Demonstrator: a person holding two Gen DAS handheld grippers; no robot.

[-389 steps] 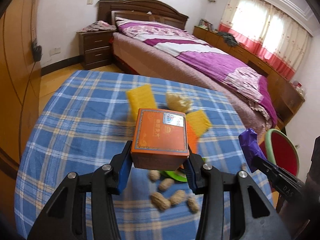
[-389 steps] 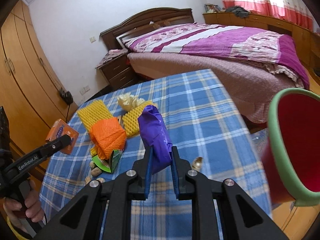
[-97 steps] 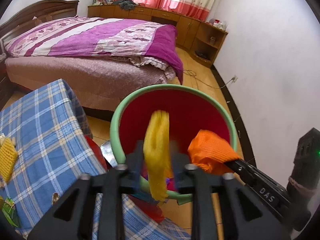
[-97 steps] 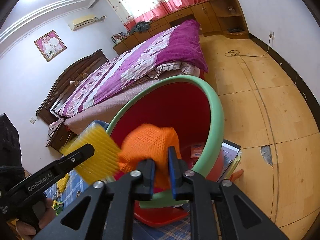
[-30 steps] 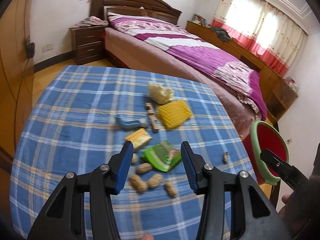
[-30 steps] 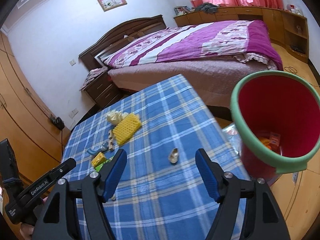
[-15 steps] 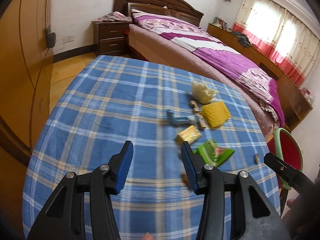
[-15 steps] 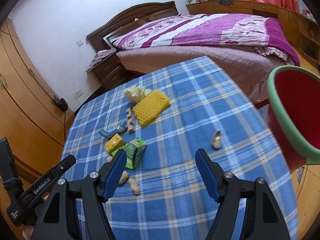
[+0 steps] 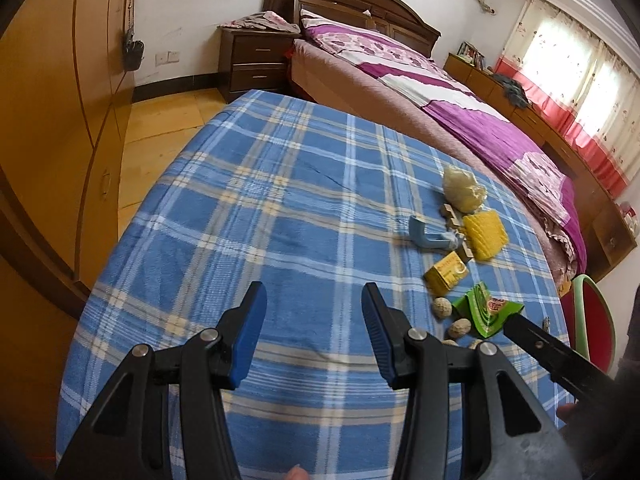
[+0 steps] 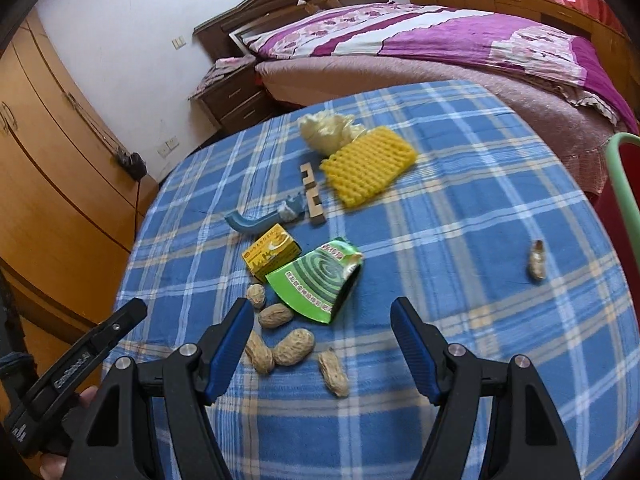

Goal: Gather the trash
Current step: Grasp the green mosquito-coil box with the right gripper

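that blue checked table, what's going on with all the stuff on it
A person is clearing trash off the table with two handheld grippers. Both the left gripper and the right gripper are open and empty. The right one hangs over the peanuts and green wrapper. The red bin stands at the table's edge.

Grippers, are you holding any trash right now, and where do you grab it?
Nothing is held. The left gripper and right gripper are both open and empty above the tablecloth.

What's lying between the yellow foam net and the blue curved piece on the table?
A notched wooden strip lies between the yellow foam net and the blue curved piece, clearest in the right wrist view.
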